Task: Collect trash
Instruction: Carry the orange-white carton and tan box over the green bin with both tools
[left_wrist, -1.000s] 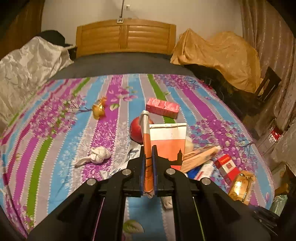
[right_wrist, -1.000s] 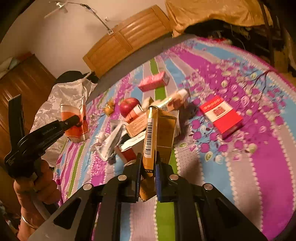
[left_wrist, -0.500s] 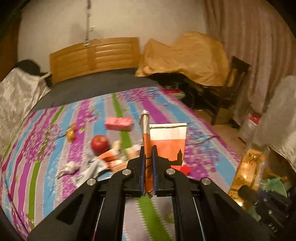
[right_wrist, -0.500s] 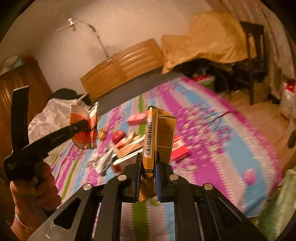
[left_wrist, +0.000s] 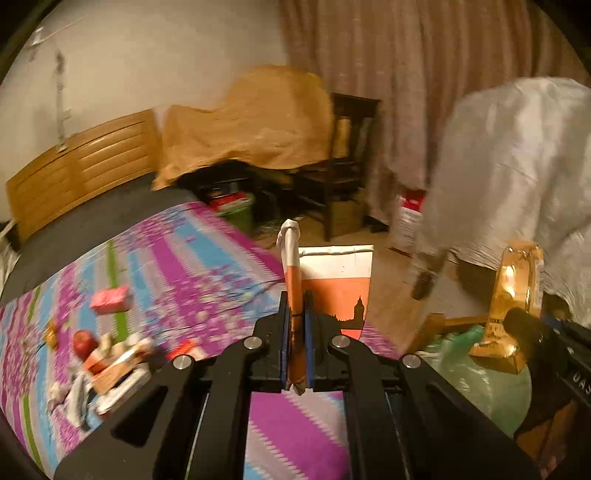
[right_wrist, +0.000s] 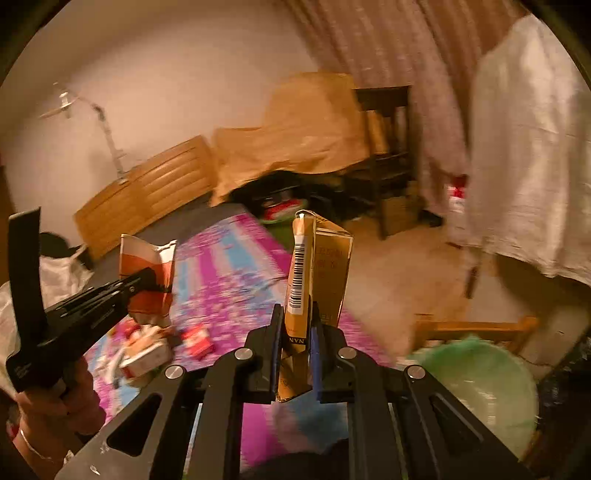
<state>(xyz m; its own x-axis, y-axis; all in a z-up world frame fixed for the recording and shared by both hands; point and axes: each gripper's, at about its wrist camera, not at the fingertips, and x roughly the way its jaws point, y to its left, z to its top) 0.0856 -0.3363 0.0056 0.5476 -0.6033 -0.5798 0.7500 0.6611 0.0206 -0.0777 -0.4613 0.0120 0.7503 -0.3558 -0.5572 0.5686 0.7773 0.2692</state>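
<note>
Both tongs swung from bed toward green bin (right_wrist: 480, 373), left tongs (left_wrist: 296, 354) clamping orange-white wrapper (left_wrist: 334, 284), right tongs (right_wrist: 293, 354) clamping gold carton (right_wrist: 317, 273).

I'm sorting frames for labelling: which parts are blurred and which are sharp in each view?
Left wrist view: the tongs and the orange wrapper are sharp; the bedspread is motion-smeared. Right wrist view: the tongs and the yellow carton are crisp; the green bag is streaked.

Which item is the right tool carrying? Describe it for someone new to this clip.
Start at the striped bedspread, then come forward to the right tool. Upright between its fingers is a tan carton with a barcode, unlike the orange-and-white packet.
</note>
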